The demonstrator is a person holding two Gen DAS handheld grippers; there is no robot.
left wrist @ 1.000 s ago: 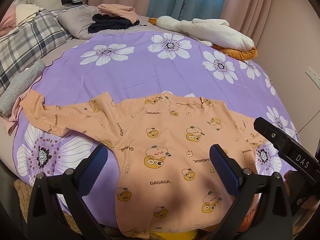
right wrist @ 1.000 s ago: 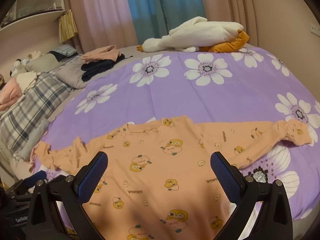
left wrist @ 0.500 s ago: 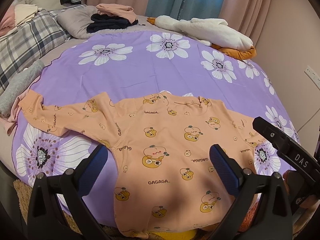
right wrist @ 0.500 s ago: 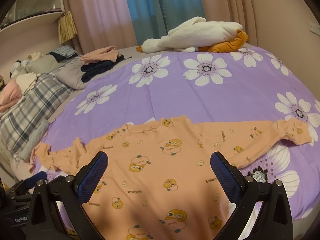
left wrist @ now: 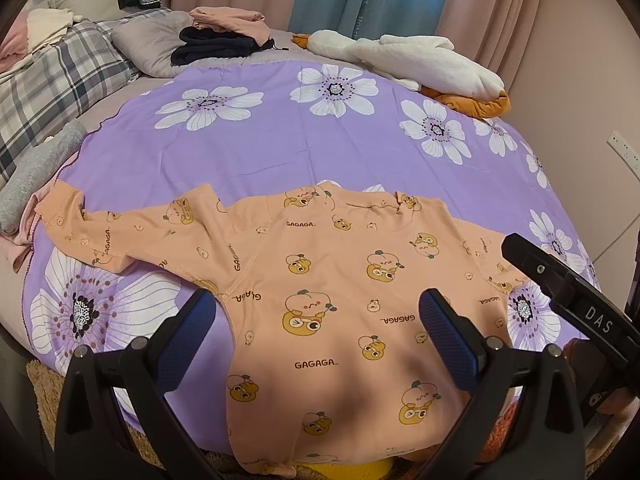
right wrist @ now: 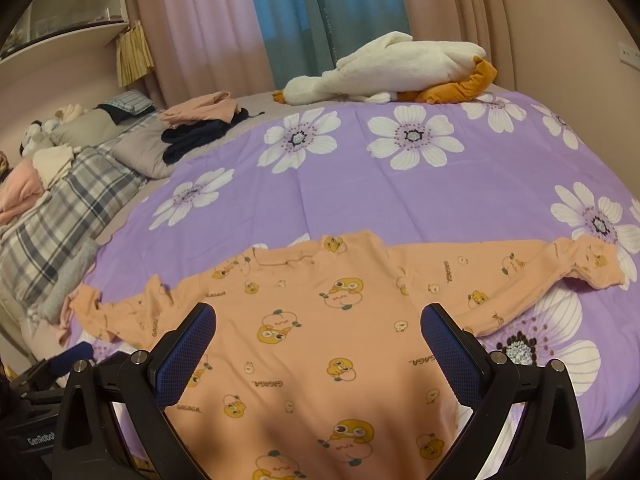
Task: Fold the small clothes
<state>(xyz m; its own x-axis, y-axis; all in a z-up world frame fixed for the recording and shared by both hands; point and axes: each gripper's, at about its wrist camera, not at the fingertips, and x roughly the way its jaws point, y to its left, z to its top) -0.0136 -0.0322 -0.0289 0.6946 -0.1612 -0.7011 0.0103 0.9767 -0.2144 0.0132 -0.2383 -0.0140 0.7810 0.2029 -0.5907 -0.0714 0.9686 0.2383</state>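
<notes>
My matt cotton-like shirt [left wrist: 328, 280] lay on smooth printed bedsheet [left wrist: 280, 152]; fingers' [left wrist: 188, 332] pads were textured blue rubber.

"GAGAGA" on orange shirt [left wrist: 332, 280]

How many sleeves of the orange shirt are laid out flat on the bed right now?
2. One sleeve stretches toward the plaid blanket side; the other sleeve reaches across the purple sheet toward the wall side. Neither is folded in yet.
</notes>
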